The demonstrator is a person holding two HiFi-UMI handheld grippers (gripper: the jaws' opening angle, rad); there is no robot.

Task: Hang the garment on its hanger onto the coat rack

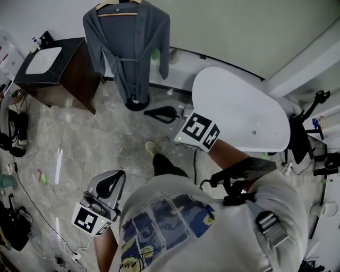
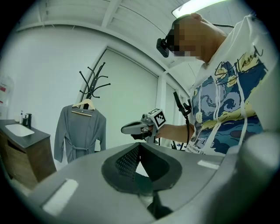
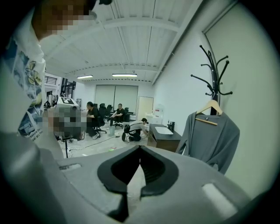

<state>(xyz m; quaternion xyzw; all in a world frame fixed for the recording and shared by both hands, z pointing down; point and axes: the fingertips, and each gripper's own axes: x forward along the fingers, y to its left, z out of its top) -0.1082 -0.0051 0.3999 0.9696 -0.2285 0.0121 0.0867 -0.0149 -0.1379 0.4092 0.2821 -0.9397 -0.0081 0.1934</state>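
A grey robe (image 1: 127, 48) hangs on a wooden hanger (image 1: 119, 4), and the hanger sits on the black coat rack, whose round base (image 1: 137, 102) stands on the floor against the wall. The robe (image 2: 80, 131) and the rack's hooks (image 2: 94, 81) also show in the left gripper view, and the robe (image 3: 214, 140) again under the rack (image 3: 213, 74) in the right gripper view. My right gripper (image 1: 156, 113) is shut and empty, a short way from the rack's base. My left gripper (image 1: 116, 178) is low beside my body, shut and empty.
A dark cabinet with a white basin (image 1: 50, 61) stands left of the rack. A white oval table (image 1: 239, 109) is on the right with a black chair (image 1: 305, 133) beyond it. Cables and small items lie on the floor at left. Several people (image 3: 118, 116) sit far off.
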